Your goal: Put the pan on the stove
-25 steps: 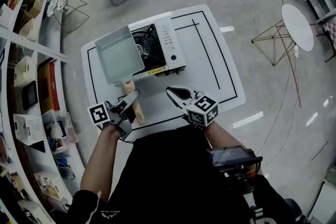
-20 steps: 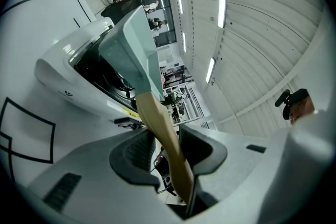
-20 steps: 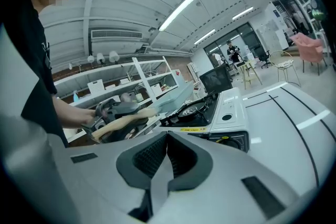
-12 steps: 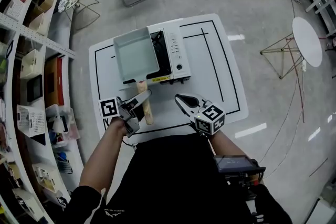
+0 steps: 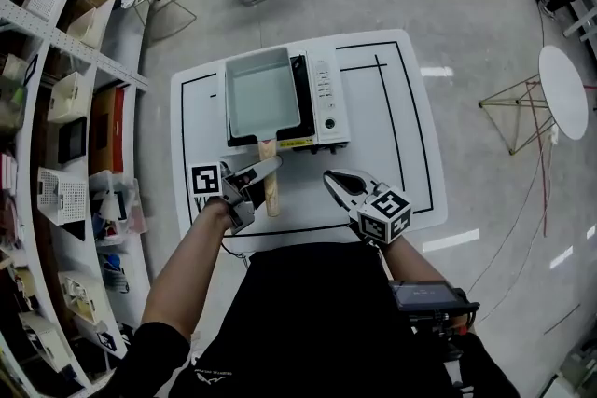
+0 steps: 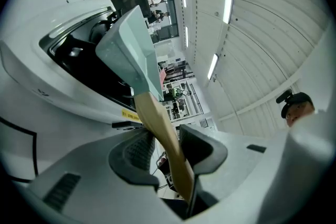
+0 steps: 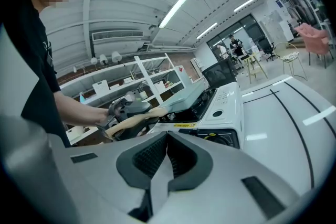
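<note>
Square pale-green metal pan [image 5: 264,93] sits on the white portable gas stove [image 5: 328,102], over the burner side at the stove's left, with the control panel uncovered to its right. The stove stands on the white tabletop [image 5: 392,144], which is marked with black lines. The pan's light wooden handle [image 5: 270,191] reaches out past the stove's front edge toward the person.

The left claw [image 5: 269,167] has that handle between its two jaws, roughly midway along its length. In the left gripper view the jaws stand a moderate way apart, no wider than the handle asks. The wood runs slantwise through the gap, pressing against one ribbed pad and meeting the other near its upper edge, so the claw is closed on the handle. The marker cube on this claw faces up, beside the person's bare forearm.

The right claw [image 5: 333,179] hovers over the bare tabletop, just in front of the stove's control end and apart from it. In the right gripper view its two jaws are brought together, the pads meeting along a thin line, and nothing is between them. That view looks across at the stove's front face, with the pan and the left claw on the handle beyond.
</note>
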`<state>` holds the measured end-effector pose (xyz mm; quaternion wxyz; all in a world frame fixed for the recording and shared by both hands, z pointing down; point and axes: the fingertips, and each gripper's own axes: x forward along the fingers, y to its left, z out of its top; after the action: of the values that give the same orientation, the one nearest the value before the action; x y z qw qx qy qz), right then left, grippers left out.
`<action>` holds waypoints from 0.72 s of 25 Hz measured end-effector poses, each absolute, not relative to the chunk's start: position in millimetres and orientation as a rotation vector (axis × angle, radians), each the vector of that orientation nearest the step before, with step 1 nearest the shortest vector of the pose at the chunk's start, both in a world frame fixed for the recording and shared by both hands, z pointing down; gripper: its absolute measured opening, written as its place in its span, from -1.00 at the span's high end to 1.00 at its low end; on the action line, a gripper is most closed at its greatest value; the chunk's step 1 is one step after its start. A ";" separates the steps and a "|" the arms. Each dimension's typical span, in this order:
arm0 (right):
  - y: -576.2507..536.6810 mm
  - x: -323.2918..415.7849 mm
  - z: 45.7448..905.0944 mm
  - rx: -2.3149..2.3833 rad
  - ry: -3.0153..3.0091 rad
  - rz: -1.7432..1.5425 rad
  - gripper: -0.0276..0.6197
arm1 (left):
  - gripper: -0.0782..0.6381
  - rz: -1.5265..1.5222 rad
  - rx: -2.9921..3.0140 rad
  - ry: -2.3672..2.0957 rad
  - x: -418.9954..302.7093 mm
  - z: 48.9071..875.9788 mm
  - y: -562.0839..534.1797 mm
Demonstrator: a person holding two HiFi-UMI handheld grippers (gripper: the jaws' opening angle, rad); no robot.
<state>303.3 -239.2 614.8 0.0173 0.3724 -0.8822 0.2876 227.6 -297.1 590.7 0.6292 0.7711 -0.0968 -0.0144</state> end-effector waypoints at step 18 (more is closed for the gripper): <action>-247.0 310.8 617.2 1.087 -2.766 0.906 0.83 | 0.36 -0.037 1.699 -0.203 222.5 595.8 -304.4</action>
<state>310.8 -247.0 617.2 0.0173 0.3498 -0.8901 0.2917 222.5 -304.4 595.8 0.6556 0.7496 -0.0895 -0.0165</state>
